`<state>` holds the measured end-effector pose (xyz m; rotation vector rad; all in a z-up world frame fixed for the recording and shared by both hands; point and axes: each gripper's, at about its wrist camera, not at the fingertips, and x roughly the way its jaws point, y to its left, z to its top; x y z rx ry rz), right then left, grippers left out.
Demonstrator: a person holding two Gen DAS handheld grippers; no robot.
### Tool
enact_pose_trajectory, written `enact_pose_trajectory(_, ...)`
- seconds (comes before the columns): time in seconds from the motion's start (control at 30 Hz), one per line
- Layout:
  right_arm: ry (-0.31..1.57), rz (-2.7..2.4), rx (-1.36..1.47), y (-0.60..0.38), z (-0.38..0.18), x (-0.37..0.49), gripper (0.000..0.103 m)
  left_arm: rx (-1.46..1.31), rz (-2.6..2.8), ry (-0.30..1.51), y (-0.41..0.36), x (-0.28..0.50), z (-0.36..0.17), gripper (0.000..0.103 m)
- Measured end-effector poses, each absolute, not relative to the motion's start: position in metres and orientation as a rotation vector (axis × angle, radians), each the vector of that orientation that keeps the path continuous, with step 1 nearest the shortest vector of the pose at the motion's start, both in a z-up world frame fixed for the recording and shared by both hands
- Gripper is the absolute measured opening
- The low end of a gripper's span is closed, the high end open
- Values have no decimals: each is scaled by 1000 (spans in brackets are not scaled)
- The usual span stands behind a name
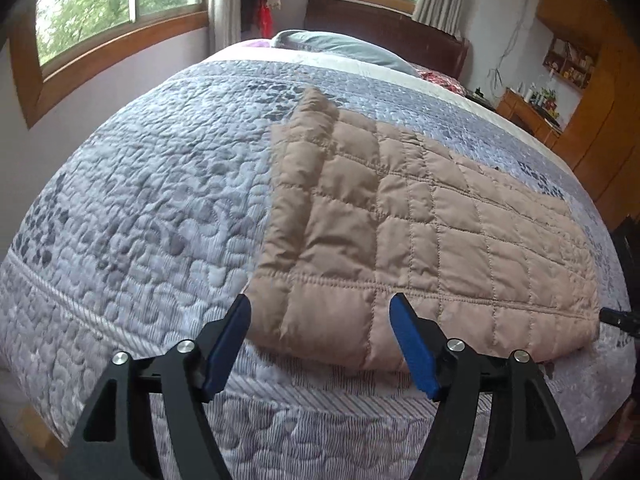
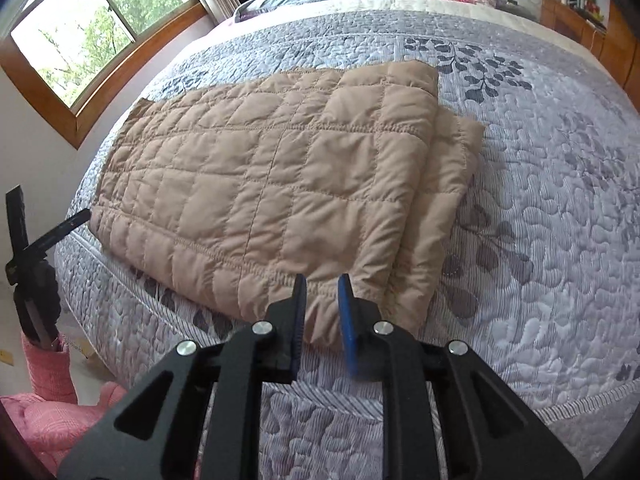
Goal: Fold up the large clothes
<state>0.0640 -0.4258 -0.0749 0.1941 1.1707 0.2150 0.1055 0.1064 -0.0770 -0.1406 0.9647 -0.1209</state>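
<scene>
A tan quilted jacket (image 1: 400, 232) lies folded flat on the bed's grey-blue quilt (image 1: 140, 208), close to the near edge. My left gripper (image 1: 320, 312) is open and empty, its blue pads either side of the jacket's near left corner, just short of it. In the right wrist view the jacket (image 2: 264, 184) shows with a folded layer sticking out on its right side. My right gripper (image 2: 322, 292) has its jaws a narrow gap apart at the jacket's near right edge, holding nothing. The left gripper also shows at the left edge (image 2: 76, 218).
Pillows (image 1: 340, 46) and a dark headboard (image 1: 384, 28) are at the far end of the bed. Windows (image 1: 120, 0) line the left wall. Wooden furniture (image 1: 580, 120) stands at the right. Pink cloth (image 2: 52, 392) lies on the floor at the bed's left.
</scene>
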Motion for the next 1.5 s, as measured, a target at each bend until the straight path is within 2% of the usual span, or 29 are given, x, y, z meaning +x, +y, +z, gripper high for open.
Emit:
enact_pose_trajectory(0.07,1195,203,188,-427,-82,65,17,-234,-126,992,118,98,-82,76)
enact_pose_trajectory(0.13,1209,197,193,-429,-88,66,12,-355,-150,1025,128,91,-92,77)
enact_pose_trajectory(0.33,1239,219,243,-436,-108,72,11,-666,-188,1059,141,92,-133,77)
enact_pose_trajectory(0.6,1239,222,229,-435,-110,73,11,-927,-158,899,153,111,-156,75)
enact_pose_trajectory(0.67,1240,223,227,-435,-111,74,11,-948,-129,873,155,114,-159,68)
enact_pose_trajectory(0.77,1246,226,238,-436,-113,77,11,-1029,-141,864,160,119,-167,28)
enact_pose_trajectory(0.87,1253,225,243,-436,-113,78,11,-1037,-166,839,159,115,-159,16)
enact_pose_trajectory(1.0,1262,222,244,-437,-114,82,11,-954,-163,831,152,119,-146,14)
enact_pose_trajectory(1.13,1263,231,269,-440,-118,84,11,-979,-163,918,154,135,-176,15)
enact_pose_trajectory(1.37,1257,216,257,-435,-123,87,11,-974,-223,901,159,141,-181,15)
enact_pose_trajectory(1.5,1253,222,299,-440,-123,86,11,-907,-224,869,168,132,-167,13)
